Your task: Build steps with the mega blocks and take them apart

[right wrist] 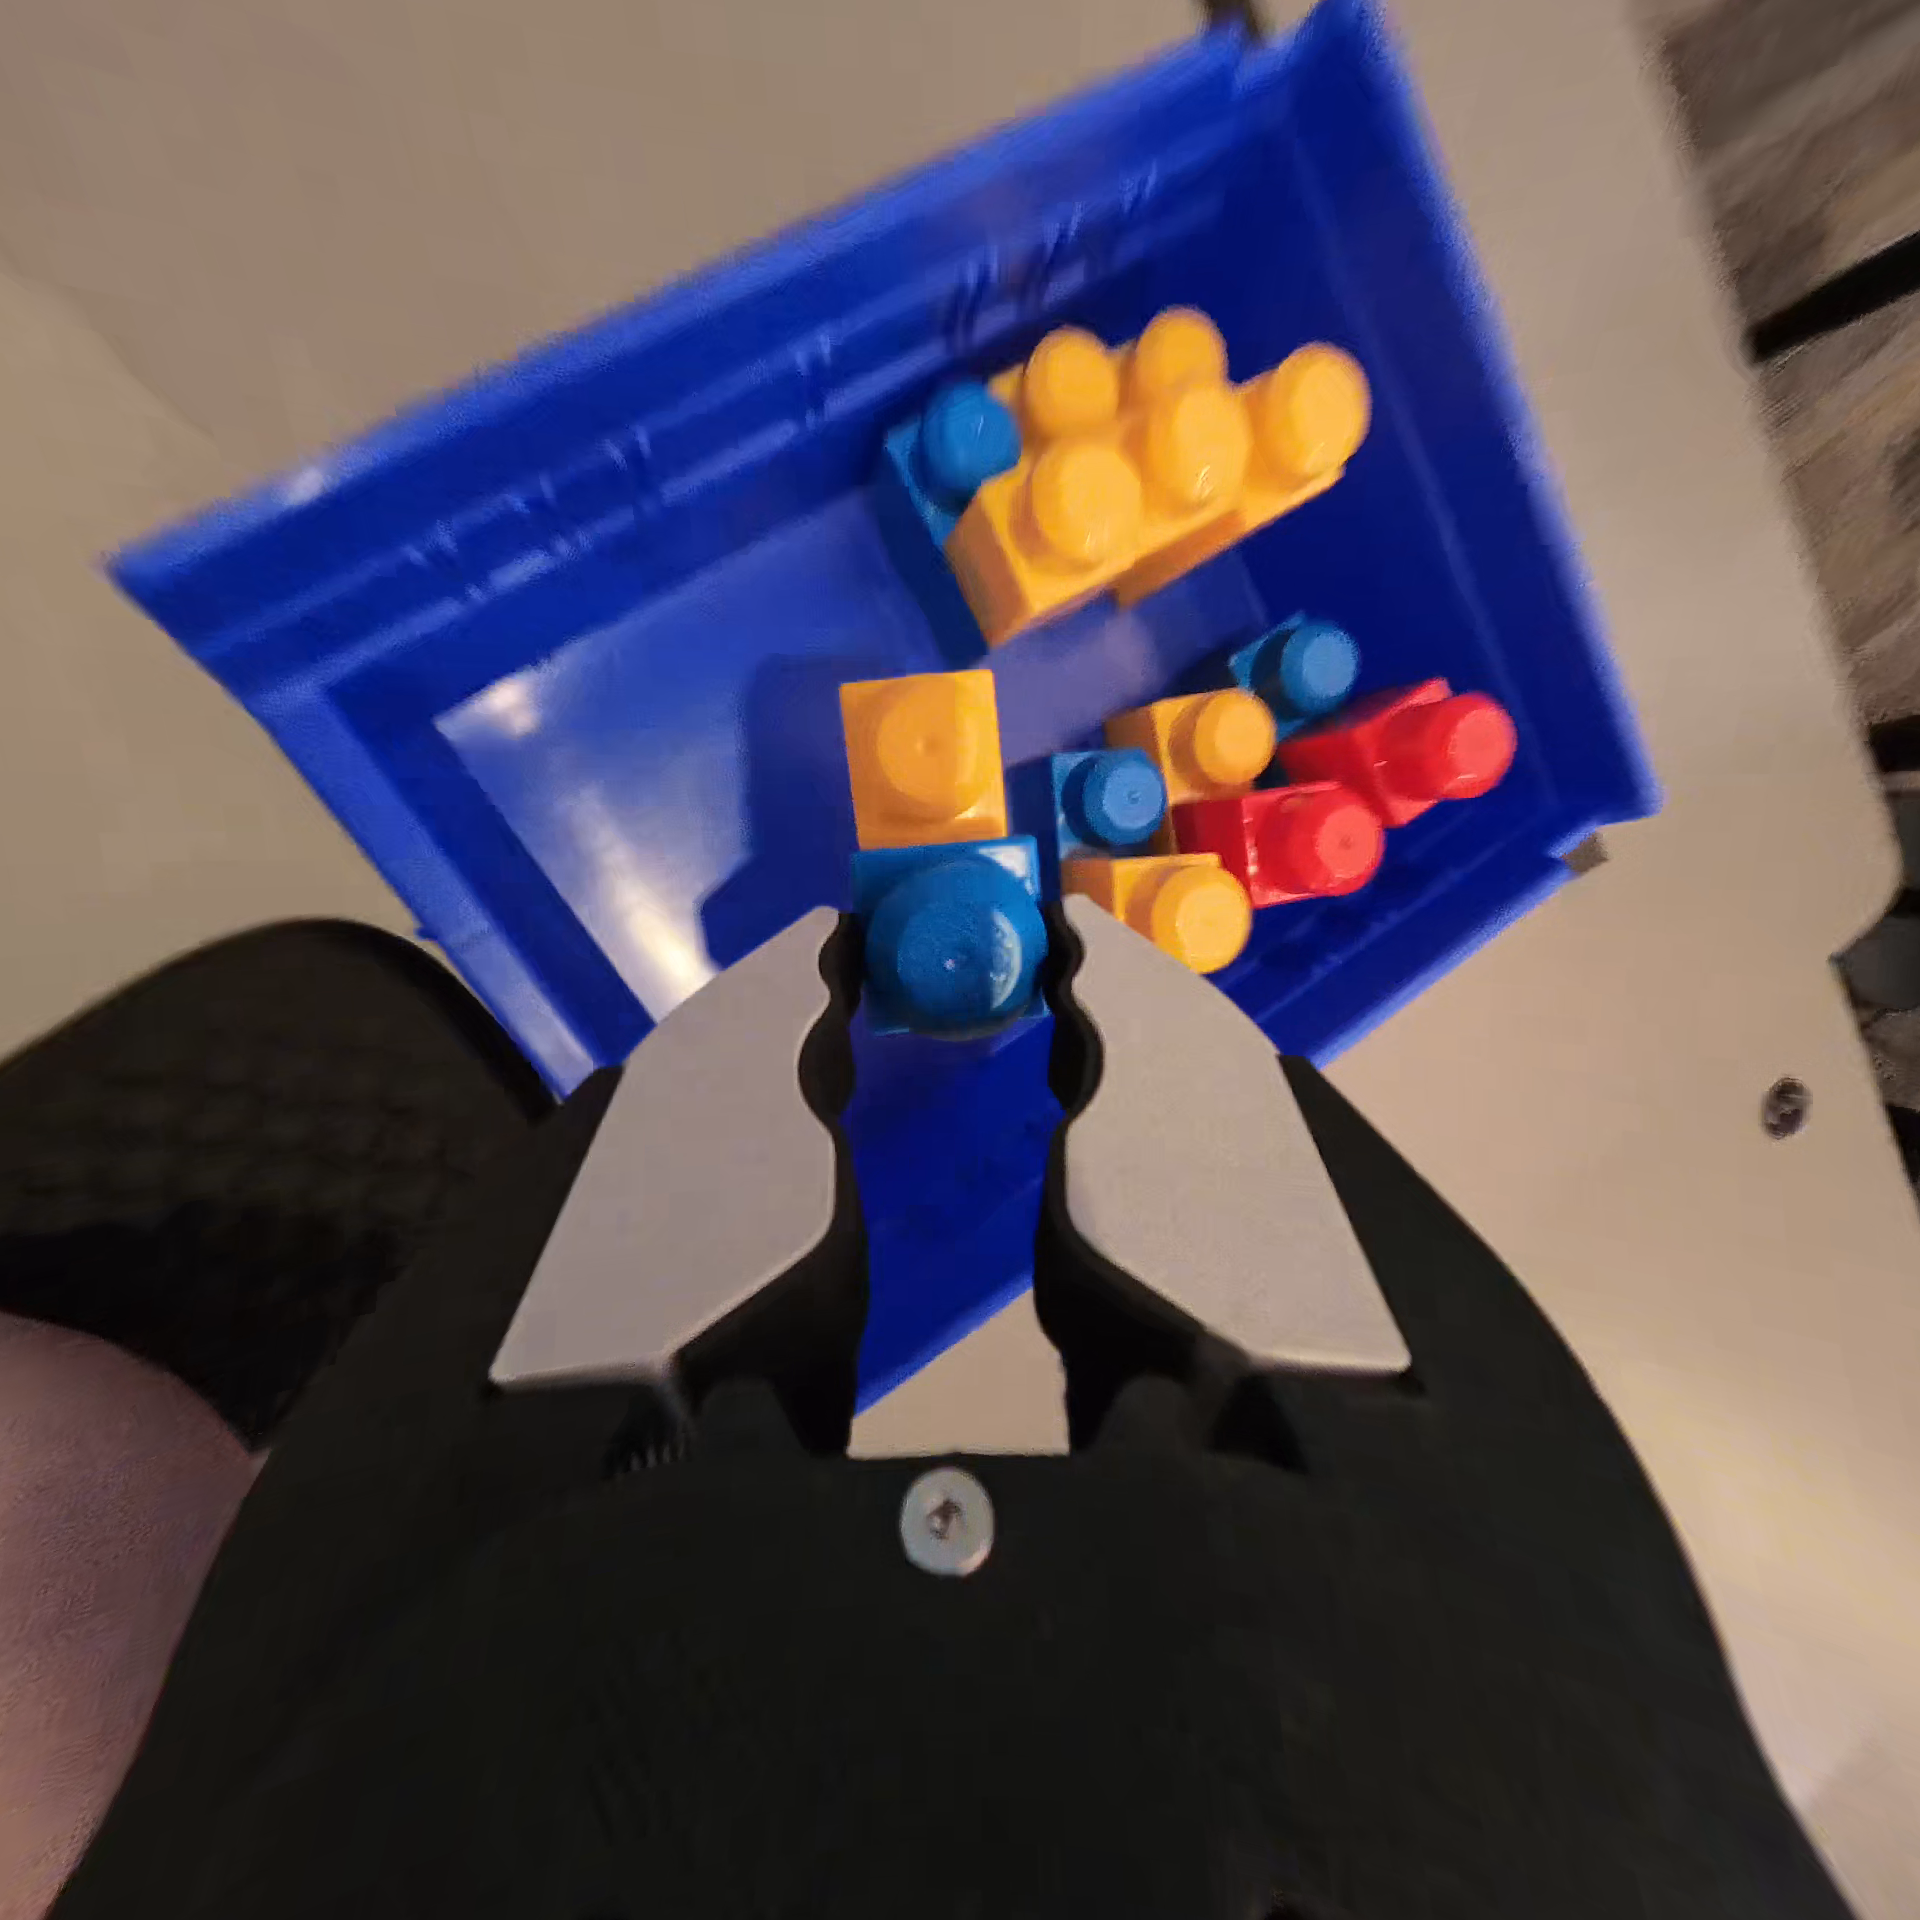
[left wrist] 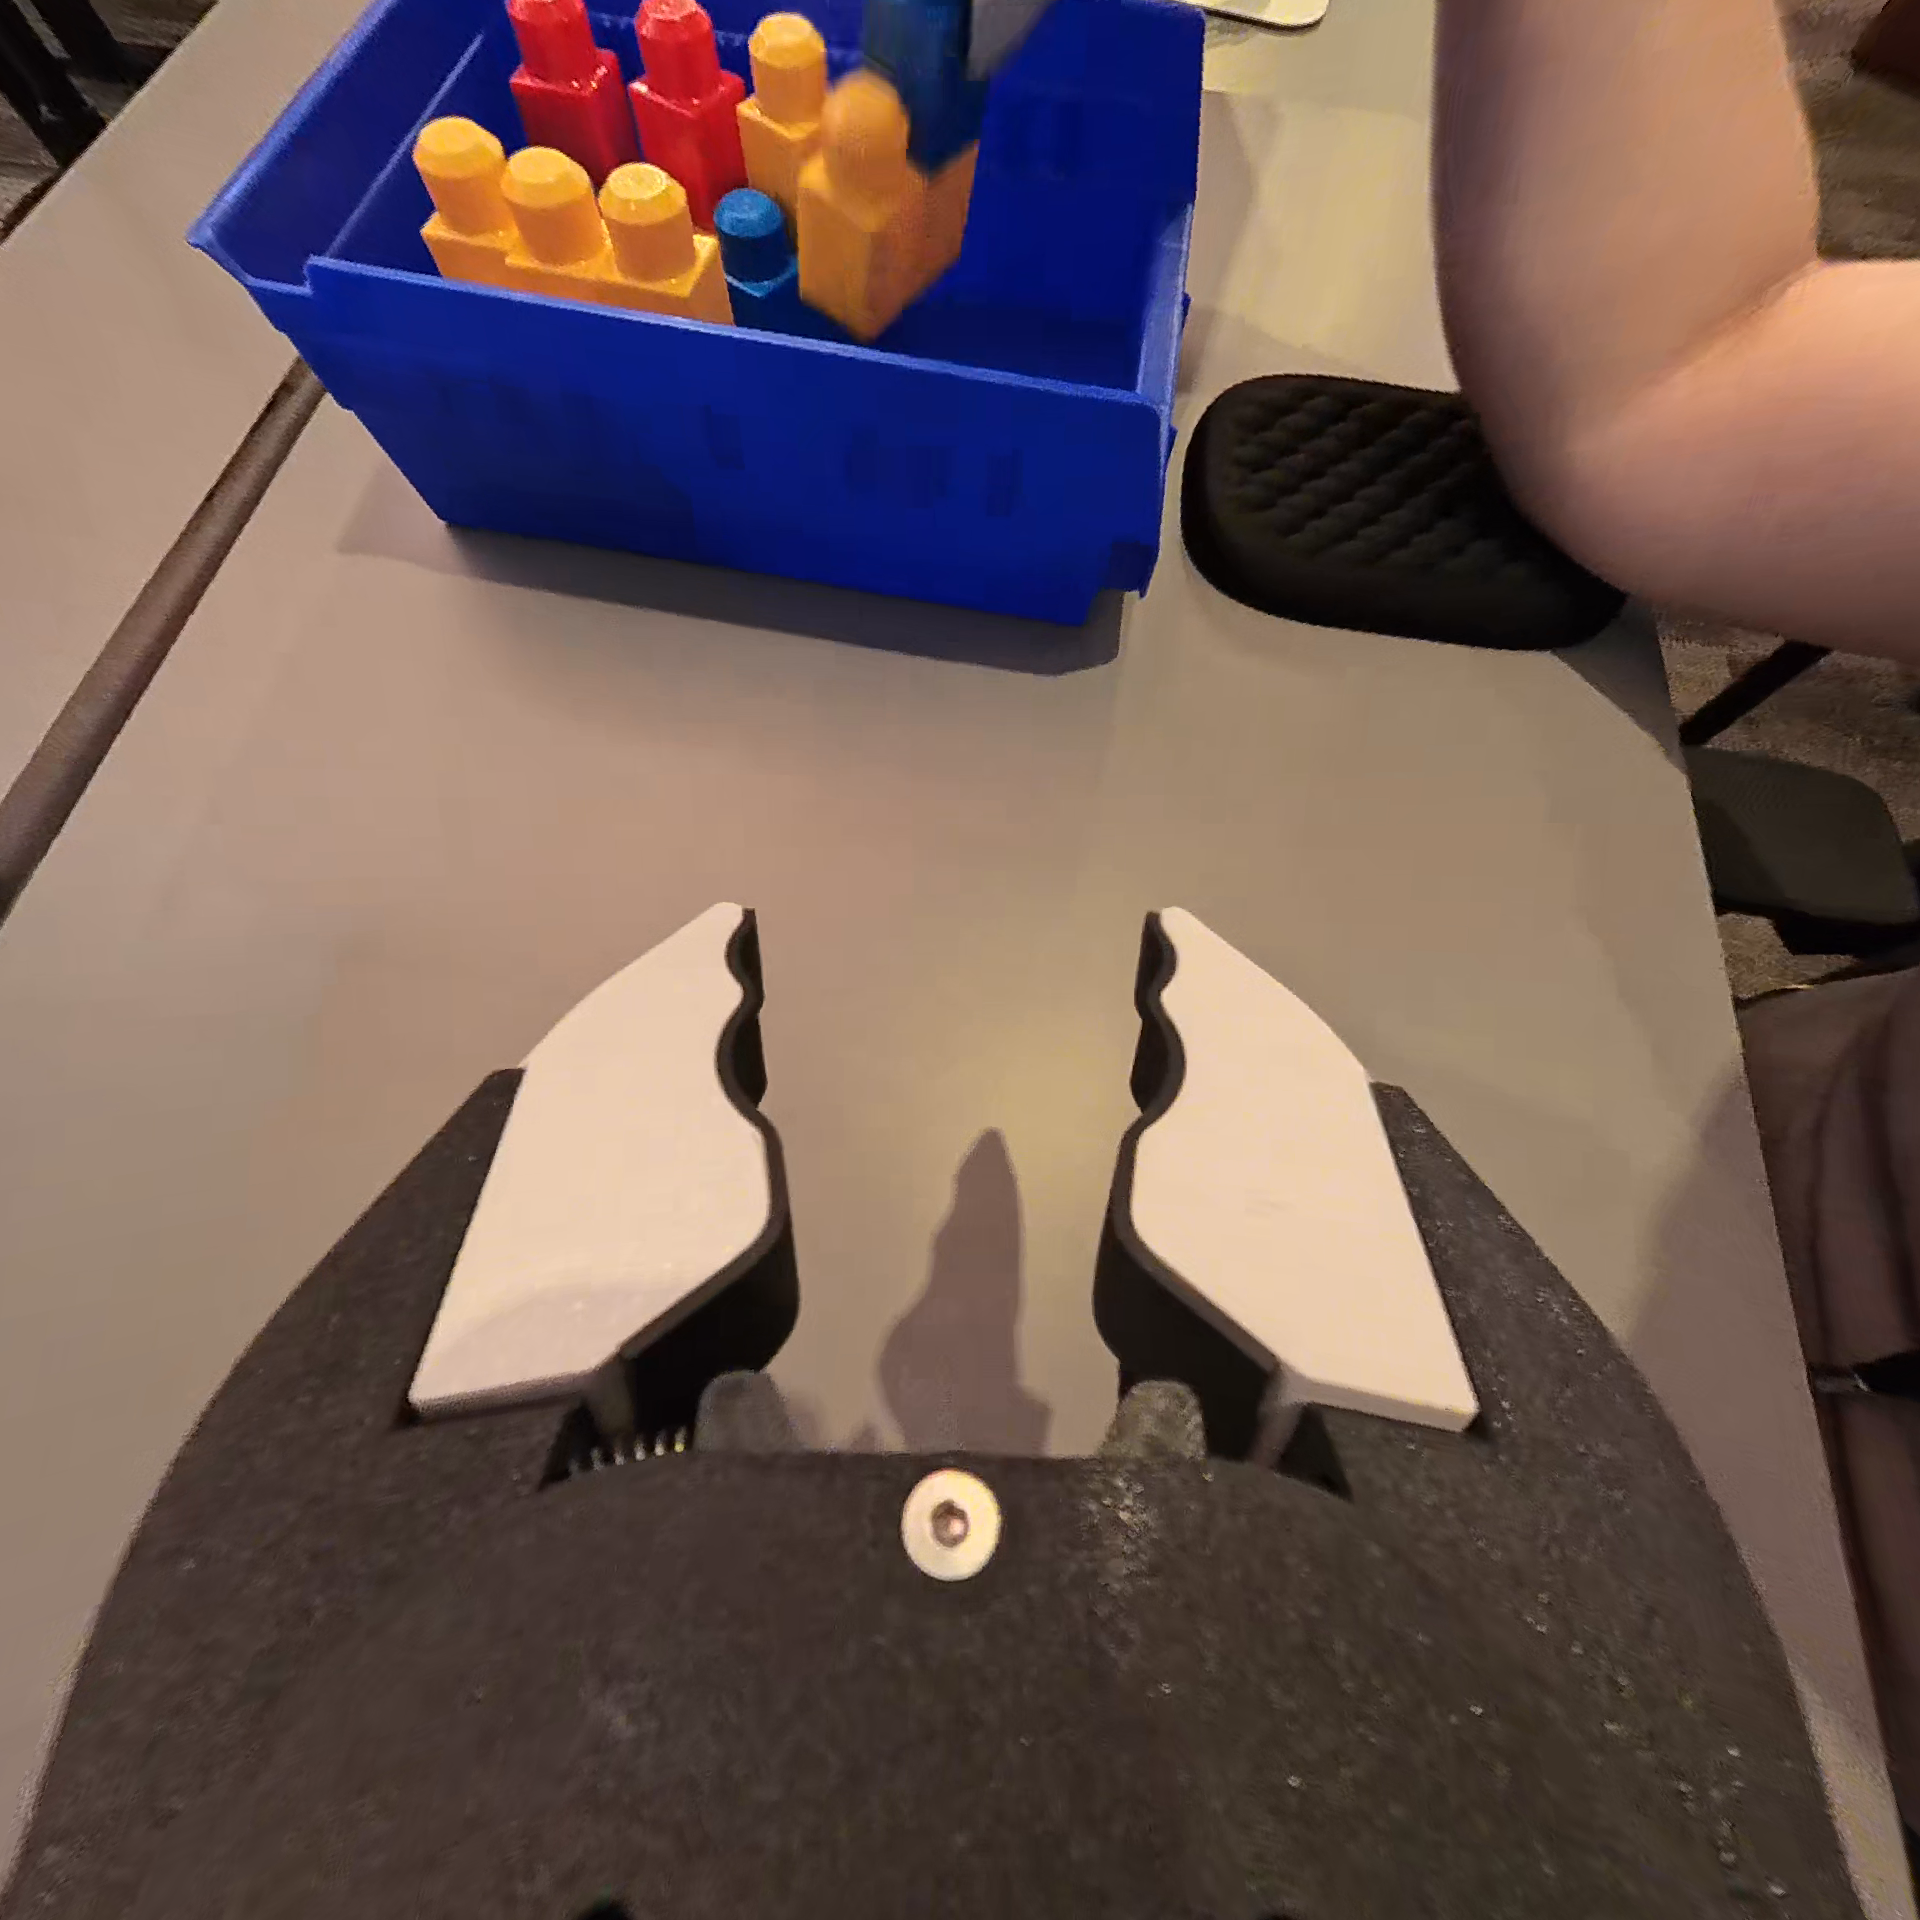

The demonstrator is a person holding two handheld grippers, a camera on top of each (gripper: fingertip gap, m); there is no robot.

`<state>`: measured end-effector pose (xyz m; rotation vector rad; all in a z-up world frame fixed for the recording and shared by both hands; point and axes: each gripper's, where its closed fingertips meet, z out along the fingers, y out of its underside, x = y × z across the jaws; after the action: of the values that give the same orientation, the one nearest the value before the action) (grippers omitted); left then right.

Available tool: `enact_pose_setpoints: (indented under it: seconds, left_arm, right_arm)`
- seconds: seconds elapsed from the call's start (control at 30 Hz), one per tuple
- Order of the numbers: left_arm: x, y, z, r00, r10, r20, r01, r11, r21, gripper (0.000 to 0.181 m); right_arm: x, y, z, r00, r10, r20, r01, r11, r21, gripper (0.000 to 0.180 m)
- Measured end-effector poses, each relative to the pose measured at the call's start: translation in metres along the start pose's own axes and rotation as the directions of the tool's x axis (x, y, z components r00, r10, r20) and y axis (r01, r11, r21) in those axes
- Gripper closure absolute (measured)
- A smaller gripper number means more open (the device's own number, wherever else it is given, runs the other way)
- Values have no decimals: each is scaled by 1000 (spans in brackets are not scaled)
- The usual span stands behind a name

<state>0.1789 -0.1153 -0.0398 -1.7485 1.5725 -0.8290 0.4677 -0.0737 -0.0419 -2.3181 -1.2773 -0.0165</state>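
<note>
Two grippers. Your right gripper (right wrist: 951,935) pinches blue block (right wrist: 951,961) with yellow block (right wrist: 920,758) stuck on, held over blue bin (left wrist: 790,468). Your left gripper (left wrist: 951,925) spread wide, empty, over grey table (left wrist: 935,769). In bin: two red blocks (right wrist: 1351,790), three single blue, several yellow, count blurry.

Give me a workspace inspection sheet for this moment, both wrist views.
Surface: grey table, bare near the left tongs.
Job's things: blue plastic bin holds yellow, red and blue plastic blocks; joined blue-and-yellow block pair held over the bin.
Clutter: black quilted pad beside the bin.
Grippers: left tongs open, empty; right tongs shut on the pair's blue block.
Cables: nothing seen.
Surroundings: person's arm; neighbouring table; carpet.
</note>
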Motion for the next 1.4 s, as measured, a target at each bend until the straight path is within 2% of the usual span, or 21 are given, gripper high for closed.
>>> enact_pose_setpoints:
  seconds: [0.13,0.23,0.43,0.57,0.67,0.73,0.8,0.87,0.93,1.03,1.1,1.2,1.3,1.4]
  left_arm:
    - [3,-1,-4,1000,0,-19,0,1000,0,110]
    - [4,-4,-10,999,-8,-34,9,1000,14,110]
    - [-4,-16,-33,999,-33,0,33,997,75,114]
    - [-22,-30,-79,993,-25,115,8,990,143,111]
    - [-46,-31,-139,962,-68,266,17,982,188,109]
    - [-77,-15,-194,869,-110,482,26,984,179,110]
    - [-108,21,-248,707,-124,696,70,992,106,110]
    - [-130,59,-289,570,-110,814,131,990,42,111]
    - [-148,92,-311,501,-121,857,191,981,26,112]
    - [-170,142,-325,444,-213,870,350,935,51,115]
    - [-181,166,-327,415,-220,883,418,908,30,116]
    - [-196,191,-314,399,-180,899,487,872,-41,117]
    - [-216,214,-297,375,-53,925,527,834,-166,114]
    - [-234,234,-276,363,-25,931,561,804,-197,113]
  right_arm:
    - [-1,22,36,998,-9,68,20,986,-164,144]
    - [12,40,48,1000,11,14,-7,967,-256,143]
    - [19,46,44,997,72,-26,-76,967,-241,143]
    - [27,40,27,992,59,-111,-81,976,-203,141]
    - [35,30,16,984,26,-178,-56,985,-165,141]
    - [43,17,5,969,-4,-246,-27,992,-122,141]
    - [48,-6,-8,945,-50,-324,36,998,-49,141]
    - [46,-29,-19,926,-81,-369,96,995,24,142]
    - [40,-47,-25,919,-106,-380,143,987,71,142]
    - [33,-60,-25,911,-141,-387,190,977,91,142]
    - [32,-63,-21,912,-150,-381,198,976,89,142]
    - [34,-61,-14,915,-154,-373,191,979,66,142]
    - [35,-57,-7,920,-154,-359,181,983,42,142]
    - [34,-55,-4,924,-154,-350,176,984,32,142]
